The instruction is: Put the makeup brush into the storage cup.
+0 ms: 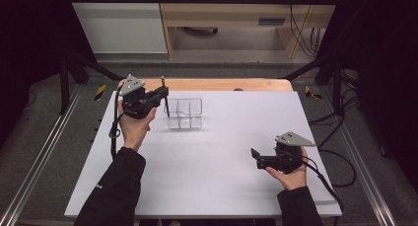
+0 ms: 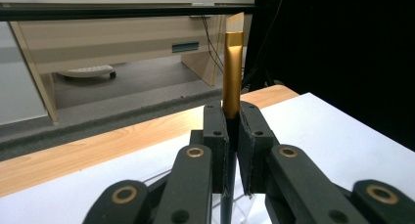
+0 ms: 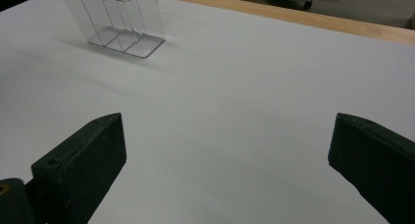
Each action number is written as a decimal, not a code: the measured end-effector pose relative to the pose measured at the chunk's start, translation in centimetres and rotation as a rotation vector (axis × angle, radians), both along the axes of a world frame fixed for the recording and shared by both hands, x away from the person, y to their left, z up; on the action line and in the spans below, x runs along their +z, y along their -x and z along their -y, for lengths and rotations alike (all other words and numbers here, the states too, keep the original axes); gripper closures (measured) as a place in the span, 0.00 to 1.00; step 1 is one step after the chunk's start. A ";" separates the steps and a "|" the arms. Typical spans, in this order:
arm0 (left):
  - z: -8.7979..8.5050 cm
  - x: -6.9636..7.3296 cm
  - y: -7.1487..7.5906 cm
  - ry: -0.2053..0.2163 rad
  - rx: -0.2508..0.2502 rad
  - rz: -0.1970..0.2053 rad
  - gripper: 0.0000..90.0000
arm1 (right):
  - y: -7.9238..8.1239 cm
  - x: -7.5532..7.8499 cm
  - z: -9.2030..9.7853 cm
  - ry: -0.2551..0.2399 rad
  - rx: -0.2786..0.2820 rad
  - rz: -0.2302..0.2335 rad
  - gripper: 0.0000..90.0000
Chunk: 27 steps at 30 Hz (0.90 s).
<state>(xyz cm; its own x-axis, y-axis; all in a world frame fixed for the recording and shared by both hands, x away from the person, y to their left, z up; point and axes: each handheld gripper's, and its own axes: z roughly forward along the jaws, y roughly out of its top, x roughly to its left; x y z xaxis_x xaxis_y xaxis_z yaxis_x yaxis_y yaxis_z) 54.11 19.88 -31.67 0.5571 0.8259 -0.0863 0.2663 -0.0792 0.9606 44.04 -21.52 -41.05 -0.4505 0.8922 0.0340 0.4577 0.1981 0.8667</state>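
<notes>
Two grippers in play: near, at 4 o'clock, right gripper (image 1: 255, 156) idles with jaws wide and empty; far, at 11 o'clock, left gripper (image 1: 165, 93) is clamped on an upright pen (image 1: 166, 103) just beside the clear organizer (image 1: 186, 112), so next comes lowering it into a compartment, I judge.

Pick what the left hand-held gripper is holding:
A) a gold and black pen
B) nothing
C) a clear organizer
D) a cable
A: the left hand-held gripper has its jaws shut on the upright pen, beside the clear organizer.
</notes>
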 end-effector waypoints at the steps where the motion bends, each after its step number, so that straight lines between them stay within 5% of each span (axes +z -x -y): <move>1: 0.0 0.0 -0.2 0.001 0.001 0.001 0.92 | 0.0 0.0 0.0 -0.001 0.000 0.002 0.01; 15: 0.0 0.3 -2.2 0.000 0.024 0.000 0.92 | 0.1 0.0 -0.2 -0.010 0.039 0.009 0.03; 27: 0.0 -1.3 -4.3 -0.012 0.051 -0.037 0.92 | 0.1 0.1 -0.2 -0.024 0.058 0.012 0.04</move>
